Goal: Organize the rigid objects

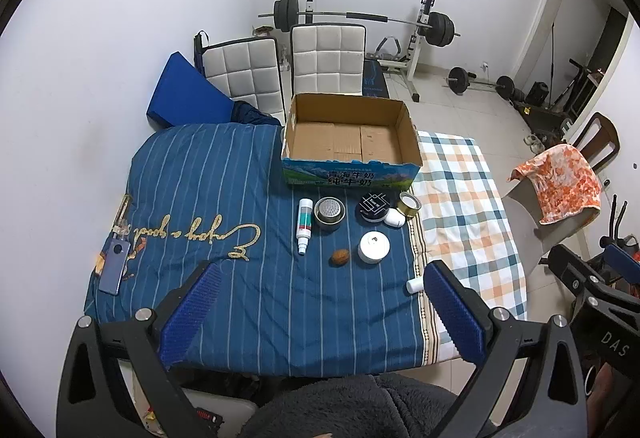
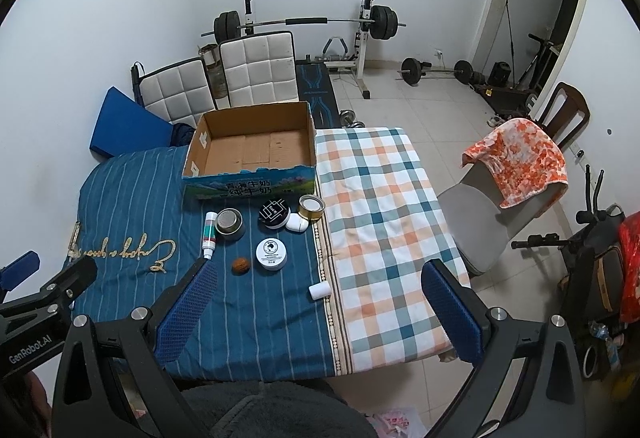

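I'm holding both grippers level above the near table edge, left gripper [image 1: 320, 302] and right gripper [image 2: 320, 298] each with blue pads spread wide, gripping nothing. The open cardboard box [image 2: 252, 146] is sitting far-centre; the white round jar [image 2: 272, 254], brown walnut [image 2: 241, 264] and white spray bottle [image 2: 209, 234] are lying just in front of it on the blue striped cloth [image 2: 132, 198].

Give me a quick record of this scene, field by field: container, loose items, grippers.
container: cardboard box, open, nothing visible inside
surface: blue striped cloth
loose items: spray bottle, walnut, white round jar, black patterned tin, gold-rimmed tin
left hand-held gripper: open, holding nothing
right hand-held gripper: open, holding nothing
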Tool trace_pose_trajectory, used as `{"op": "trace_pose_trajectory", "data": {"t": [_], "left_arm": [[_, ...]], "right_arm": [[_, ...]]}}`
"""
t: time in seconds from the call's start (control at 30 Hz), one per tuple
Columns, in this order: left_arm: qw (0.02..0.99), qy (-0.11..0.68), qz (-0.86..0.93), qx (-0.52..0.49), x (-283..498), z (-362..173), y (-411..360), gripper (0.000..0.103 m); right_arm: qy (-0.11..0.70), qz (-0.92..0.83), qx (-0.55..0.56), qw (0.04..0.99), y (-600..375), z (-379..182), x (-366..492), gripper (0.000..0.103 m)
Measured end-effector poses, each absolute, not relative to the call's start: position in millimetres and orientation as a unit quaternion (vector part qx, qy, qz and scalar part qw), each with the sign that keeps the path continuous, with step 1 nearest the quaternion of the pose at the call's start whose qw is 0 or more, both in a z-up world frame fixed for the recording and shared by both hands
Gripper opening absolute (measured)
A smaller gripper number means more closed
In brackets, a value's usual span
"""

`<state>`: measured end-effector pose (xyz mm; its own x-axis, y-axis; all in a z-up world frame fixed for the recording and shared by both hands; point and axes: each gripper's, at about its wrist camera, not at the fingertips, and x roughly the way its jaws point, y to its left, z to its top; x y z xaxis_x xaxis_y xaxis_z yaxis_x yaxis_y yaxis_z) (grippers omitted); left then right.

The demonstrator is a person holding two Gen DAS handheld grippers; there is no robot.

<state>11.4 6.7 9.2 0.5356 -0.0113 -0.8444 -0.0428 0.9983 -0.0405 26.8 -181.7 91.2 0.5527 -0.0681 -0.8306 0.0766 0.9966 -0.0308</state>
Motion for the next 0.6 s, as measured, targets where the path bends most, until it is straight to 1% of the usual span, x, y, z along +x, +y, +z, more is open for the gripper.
{"op": "trace_pose_trajectory", "data": {"t": [0.6], "left_arm": [[0.875, 0.483, 0.006, -0.033, 19.1, 12.3, 14.7, 0.103]], "right_arm": [[0.471, -0.040, 0.002, 0.881, -180.0, 92.6, 29.9, 0.103]]}}
